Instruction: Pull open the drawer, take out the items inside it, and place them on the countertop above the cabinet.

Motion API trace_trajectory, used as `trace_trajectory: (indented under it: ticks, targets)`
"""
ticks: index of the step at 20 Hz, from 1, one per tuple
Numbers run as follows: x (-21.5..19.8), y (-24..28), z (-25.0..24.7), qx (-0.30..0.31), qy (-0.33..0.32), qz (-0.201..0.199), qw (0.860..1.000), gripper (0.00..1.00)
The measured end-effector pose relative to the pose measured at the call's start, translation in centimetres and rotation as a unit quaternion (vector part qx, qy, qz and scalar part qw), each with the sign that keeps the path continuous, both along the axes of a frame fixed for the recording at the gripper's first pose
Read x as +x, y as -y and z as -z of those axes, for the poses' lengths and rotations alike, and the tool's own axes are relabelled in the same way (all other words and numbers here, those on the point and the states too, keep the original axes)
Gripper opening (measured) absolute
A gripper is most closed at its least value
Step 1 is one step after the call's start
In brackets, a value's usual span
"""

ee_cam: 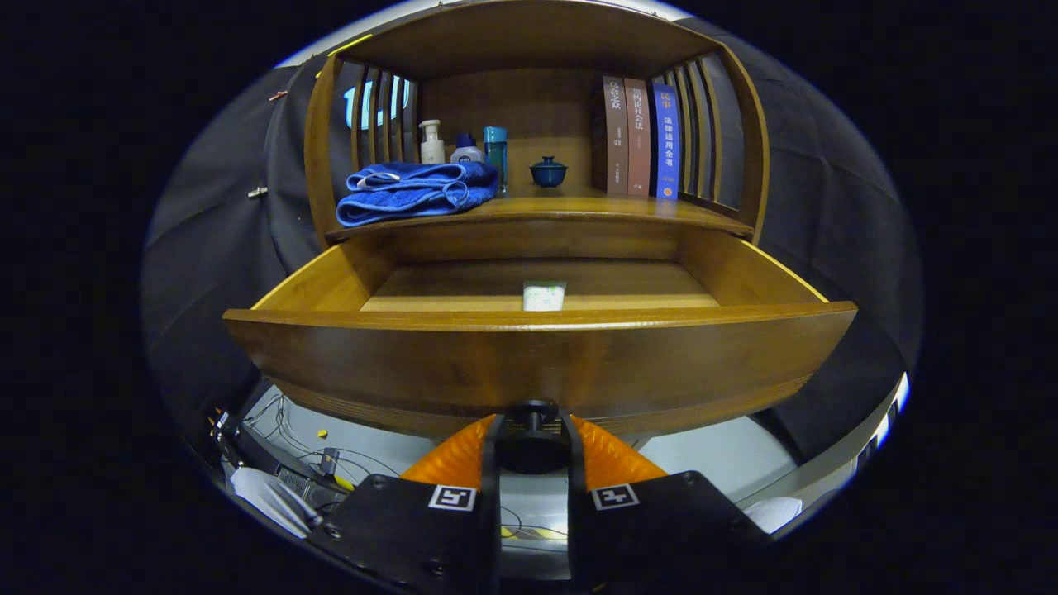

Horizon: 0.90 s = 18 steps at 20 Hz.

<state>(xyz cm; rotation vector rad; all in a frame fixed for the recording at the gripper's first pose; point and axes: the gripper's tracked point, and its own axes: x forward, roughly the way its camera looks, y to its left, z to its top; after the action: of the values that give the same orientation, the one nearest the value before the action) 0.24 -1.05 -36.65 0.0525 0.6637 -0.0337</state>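
Note:
The wooden drawer (537, 355) stands pulled far out of the cabinet, its front panel just ahead of me. My gripper (531, 438) is shut on the drawer's dark round knob (531, 446), which sits between both fingers under the front panel. Inside the drawer a small white packet (544, 295) lies on the floor near the front, partly hidden by the front rim. Above the drawer runs the wooden countertop (570, 208) of the cabinet.
On the countertop lie a folded blue towel (417, 192), three small bottles (463, 147), a dark lidded cup (548, 172) and three upright books (640, 136). Slatted side walls and a top board enclose it. Cables and gear (289, 471) lie on the floor below left.

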Motion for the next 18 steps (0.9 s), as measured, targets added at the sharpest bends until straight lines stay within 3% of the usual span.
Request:
trace_trajectory:
  ticks: [9, 13, 16, 18]
  targets:
    - [-1.6, -0.5, 0.2, 0.004, -0.006, -0.002, 1.000, 0.36]
    - [-2.9, -0.3, 0.1, 0.008, -0.018, -0.003, 1.000, 0.53]
    - [-3.6, -0.2, -3.0, 0.012, 0.006, 0.005, 1.000, 1.00]
    - [-3.4, -0.4, -7.7, 0.016, 0.032, 0.002, 0.999, 0.98]
